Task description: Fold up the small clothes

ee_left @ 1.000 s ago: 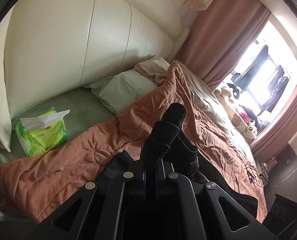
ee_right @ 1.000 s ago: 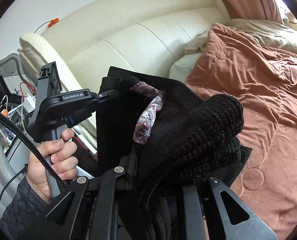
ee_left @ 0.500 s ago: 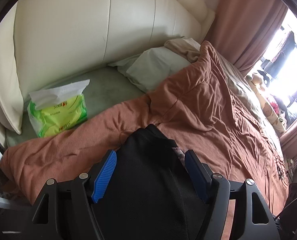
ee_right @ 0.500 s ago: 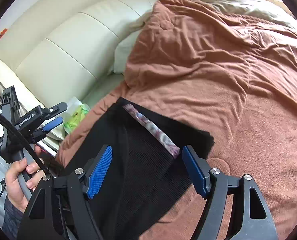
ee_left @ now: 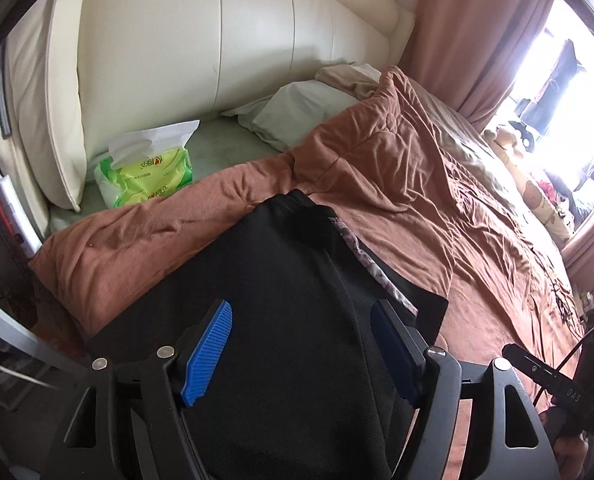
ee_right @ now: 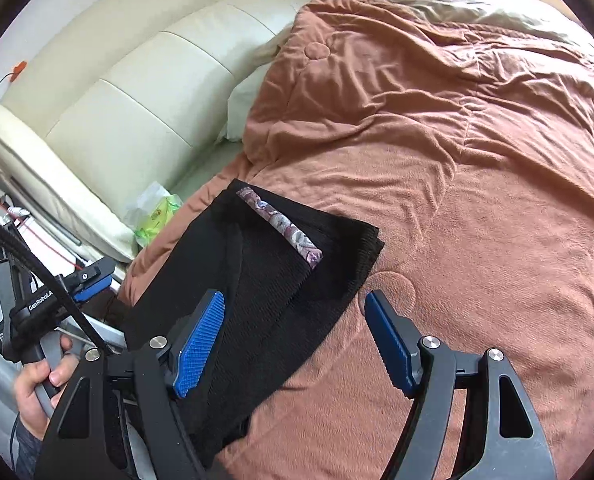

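Left wrist view shows your left gripper (ee_left: 301, 352) with its blue fingers (ee_left: 207, 354) spread wide, having just been opening, and the black garment (ee_left: 281, 300) lies flat between them without either pad pressing on it. Your garment rests on the rust-coloured blanket (ee_left: 397, 184) near the bed's edge, with a strip of patterned fabric (ee_left: 361, 256) showing along its right side. Beyond it you can see a green tissue pack (ee_left: 149, 172) on the pale sheet, a pillow (ee_left: 297, 112) and the cream padded headboard (ee_left: 217, 40). Right wrist view shows your right gripper (ee_right: 293, 344) also spread apart after opening: its left finger (ee_right: 199, 344) sits over the garment (ee_right: 257, 280), its right one over bare blanket (ee_right: 457, 160), and nothing is clamped. At the left of that view your left hand (ee_right: 37, 384) grips the handle of the other tool, low beside the bed
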A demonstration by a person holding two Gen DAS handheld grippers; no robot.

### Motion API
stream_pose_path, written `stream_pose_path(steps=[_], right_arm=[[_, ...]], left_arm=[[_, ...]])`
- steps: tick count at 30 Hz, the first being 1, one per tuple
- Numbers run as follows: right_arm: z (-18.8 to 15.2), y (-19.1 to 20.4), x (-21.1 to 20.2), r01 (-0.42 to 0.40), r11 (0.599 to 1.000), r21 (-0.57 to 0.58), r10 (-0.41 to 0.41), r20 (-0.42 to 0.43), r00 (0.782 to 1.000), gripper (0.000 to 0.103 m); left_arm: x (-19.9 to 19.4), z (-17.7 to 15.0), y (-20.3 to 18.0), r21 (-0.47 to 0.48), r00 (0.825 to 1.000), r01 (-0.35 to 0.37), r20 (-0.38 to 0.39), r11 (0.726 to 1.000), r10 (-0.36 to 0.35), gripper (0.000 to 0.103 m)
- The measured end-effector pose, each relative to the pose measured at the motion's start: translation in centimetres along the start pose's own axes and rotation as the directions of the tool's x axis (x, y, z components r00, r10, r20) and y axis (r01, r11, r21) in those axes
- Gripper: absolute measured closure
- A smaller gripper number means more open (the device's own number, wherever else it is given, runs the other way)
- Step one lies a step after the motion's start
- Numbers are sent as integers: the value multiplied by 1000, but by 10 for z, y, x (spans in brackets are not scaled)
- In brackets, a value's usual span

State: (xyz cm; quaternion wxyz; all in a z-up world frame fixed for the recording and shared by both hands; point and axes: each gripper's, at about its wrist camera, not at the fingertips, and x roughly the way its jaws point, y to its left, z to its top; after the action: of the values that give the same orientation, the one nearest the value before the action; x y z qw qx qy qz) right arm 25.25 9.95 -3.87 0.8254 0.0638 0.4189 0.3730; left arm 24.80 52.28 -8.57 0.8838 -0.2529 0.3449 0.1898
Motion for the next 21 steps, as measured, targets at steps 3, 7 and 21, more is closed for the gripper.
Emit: stream_pose_path(steps=[3,7,21], right_arm=[[-10,0,-24,7,999,-44,-6,22,1000,32],[-22,-5,-60,-12,997,-81,16,40,999,32],[-72,-36,-206,62,988,-144,-44,124,991,32]], left_arm=[[-24,-16,-8,5,999,-10,33,1000,9,20],[-53,-38,-27,37,997,-28,71,999,25,19],[-144,-98,-115,160,977,-39,215,986,3,0]])
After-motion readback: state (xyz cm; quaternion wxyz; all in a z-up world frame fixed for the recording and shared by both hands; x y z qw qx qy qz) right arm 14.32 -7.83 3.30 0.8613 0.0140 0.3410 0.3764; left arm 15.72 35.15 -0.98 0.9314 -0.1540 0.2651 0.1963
